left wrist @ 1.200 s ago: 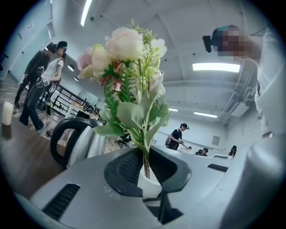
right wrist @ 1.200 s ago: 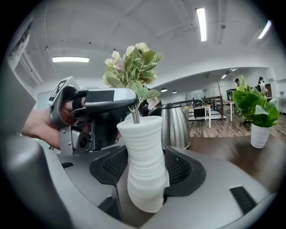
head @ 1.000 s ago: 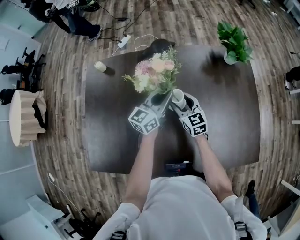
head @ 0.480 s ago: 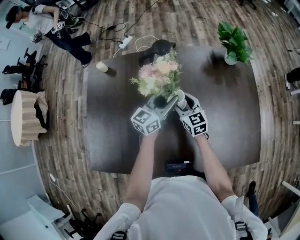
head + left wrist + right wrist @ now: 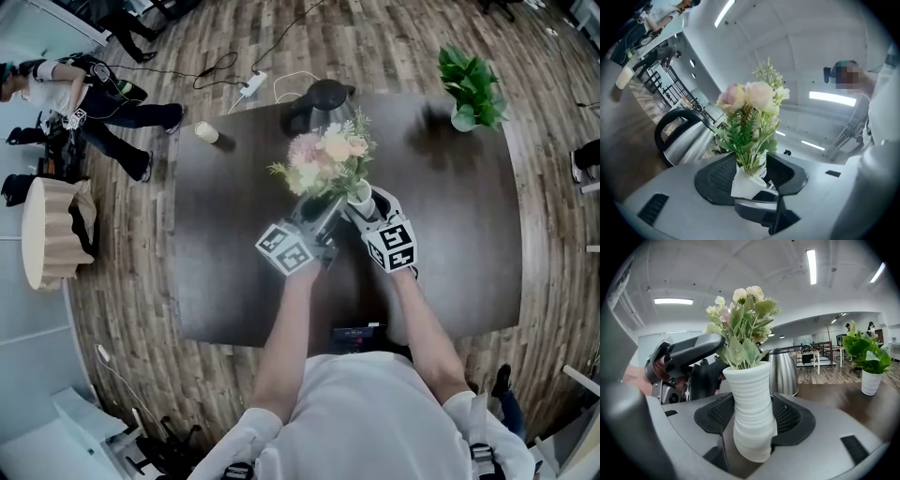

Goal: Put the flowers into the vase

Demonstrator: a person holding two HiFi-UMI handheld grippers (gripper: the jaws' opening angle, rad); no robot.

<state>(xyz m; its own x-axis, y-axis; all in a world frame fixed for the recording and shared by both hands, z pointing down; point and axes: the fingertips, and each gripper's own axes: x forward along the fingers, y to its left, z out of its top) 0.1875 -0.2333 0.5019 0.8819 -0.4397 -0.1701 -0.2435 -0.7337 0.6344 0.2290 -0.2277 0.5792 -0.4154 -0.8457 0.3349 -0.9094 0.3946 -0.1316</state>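
In the head view, you are holding both grippers close together over the dark table. The left gripper is reaching in at the base of the flowers, and the right gripper is clasping the white vase, with the bouquet rising out of it. A kettle and a potted plant are sitting farther back, well apart from your work.

In the left gripper view, your jaws have just been opening and are standing apart. The stems and the vase's mouth are lying between them, but neither jaw is pressing on anything.

In the right gripper view, your jaws are clamping the vase's ribbed body and holding it upright, with the stems sitting down in its neck. Whether its base is resting on the table, I cannot tell.

You appear to be letting go after the insertion. The next move is calling for a straight withdrawal of the left gripper, clear of the leaves, while the right one is steadying the vase.
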